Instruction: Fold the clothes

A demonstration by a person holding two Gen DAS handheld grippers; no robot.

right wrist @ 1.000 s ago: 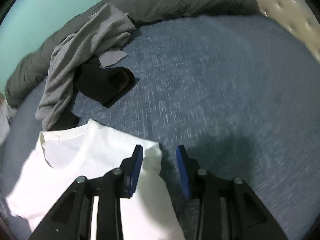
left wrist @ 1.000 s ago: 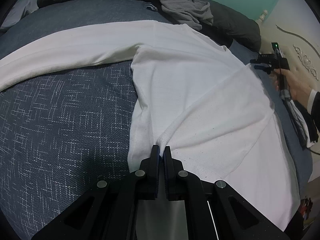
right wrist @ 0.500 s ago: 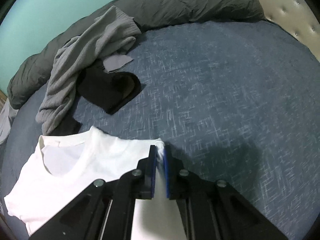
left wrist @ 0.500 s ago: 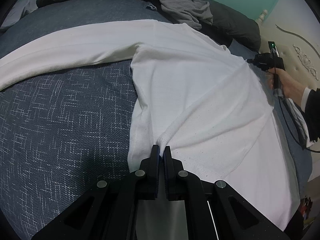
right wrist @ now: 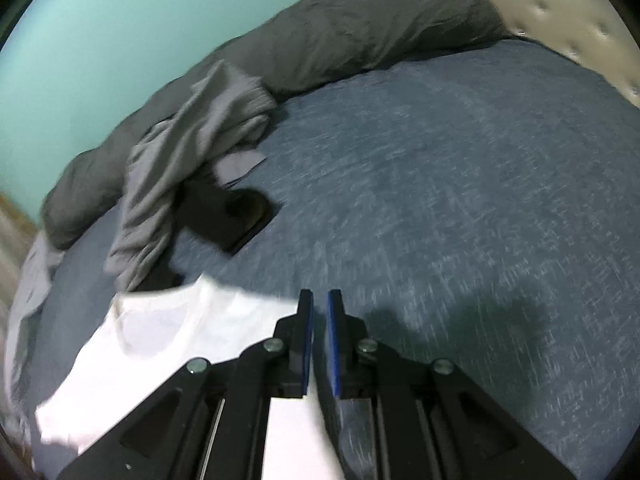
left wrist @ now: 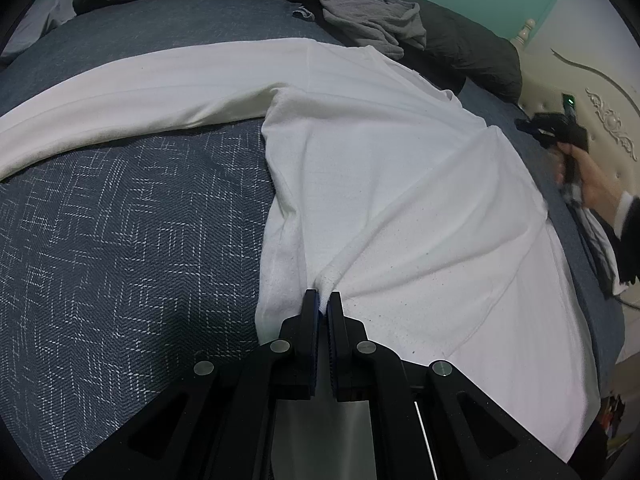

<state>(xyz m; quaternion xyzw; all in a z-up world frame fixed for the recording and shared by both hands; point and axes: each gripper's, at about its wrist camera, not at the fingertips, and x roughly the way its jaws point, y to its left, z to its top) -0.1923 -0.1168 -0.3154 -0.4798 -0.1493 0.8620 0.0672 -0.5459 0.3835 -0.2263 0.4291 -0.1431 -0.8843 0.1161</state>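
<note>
A white long-sleeved shirt [left wrist: 400, 184] lies spread on the blue bedspread [left wrist: 120, 240]. One sleeve stretches away to the left; the other is folded over the body. My left gripper [left wrist: 323, 300] is shut on a pinched fold of the shirt near its bottom edge. In the right wrist view the shirt's neckline end [right wrist: 180, 332] lies below and left of my right gripper [right wrist: 319, 300]. Its fingers are nearly together, and the view is too blurred to tell if cloth is between them. The right gripper also shows in the left wrist view [left wrist: 560, 132], held in a hand beside the shirt's shoulder.
A grey garment [right wrist: 192, 152] and a black garment [right wrist: 228, 216] lie crumpled beyond the shirt's collar. A dark grey duvet [right wrist: 340, 40] runs along the far side of the bed. A cream padded headboard [left wrist: 592, 92] stands on the right.
My right gripper closed from open at the shirt's shoulder corner, then shifted so the corner no longer shows between its fingers. My left gripper kept its hold and stayed put.
</note>
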